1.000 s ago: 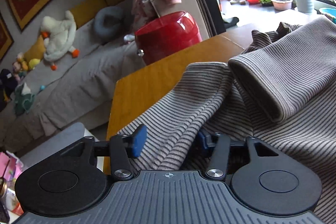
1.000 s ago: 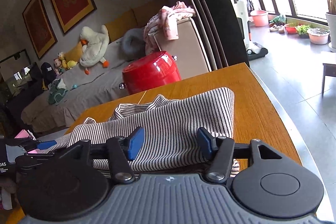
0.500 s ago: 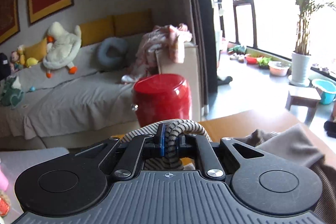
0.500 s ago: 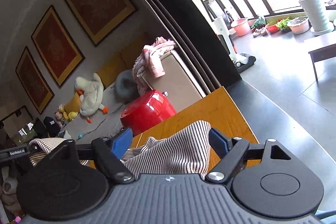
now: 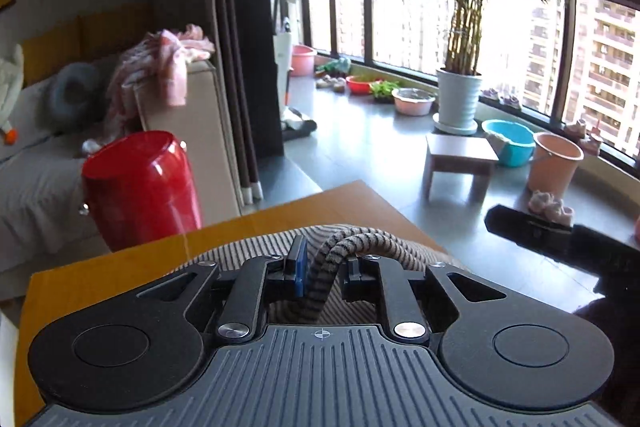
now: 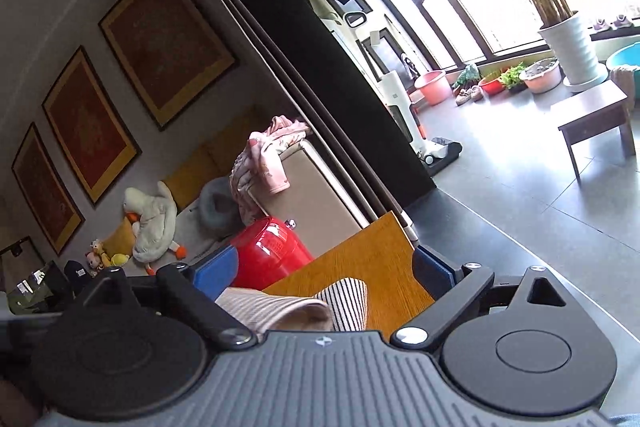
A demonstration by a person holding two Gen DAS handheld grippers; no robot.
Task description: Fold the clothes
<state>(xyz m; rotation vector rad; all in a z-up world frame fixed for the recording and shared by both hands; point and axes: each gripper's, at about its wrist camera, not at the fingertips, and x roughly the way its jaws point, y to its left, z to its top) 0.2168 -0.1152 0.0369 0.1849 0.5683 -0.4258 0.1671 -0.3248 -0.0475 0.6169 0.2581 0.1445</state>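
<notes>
The left tool [image 5: 322, 273] is clamped on a rolled edge of the striped garment [image 5: 344, 251], which lies bunched on the wooden surface [image 5: 120, 267]. Only this view shows that pinch. The right wrist view instead shows the right tool [image 6: 326, 267] with its fingers spread wide, hovering over the garment's folded edge, a red bin [image 6: 272, 251] beyond the surface.

Bare wooden table [image 6: 372, 259] lies open ahead of the right gripper [image 6: 324, 267], beside the striped garment [image 6: 348, 301]. A red stool [image 5: 140, 183] stands just past the table's far edge.
</notes>
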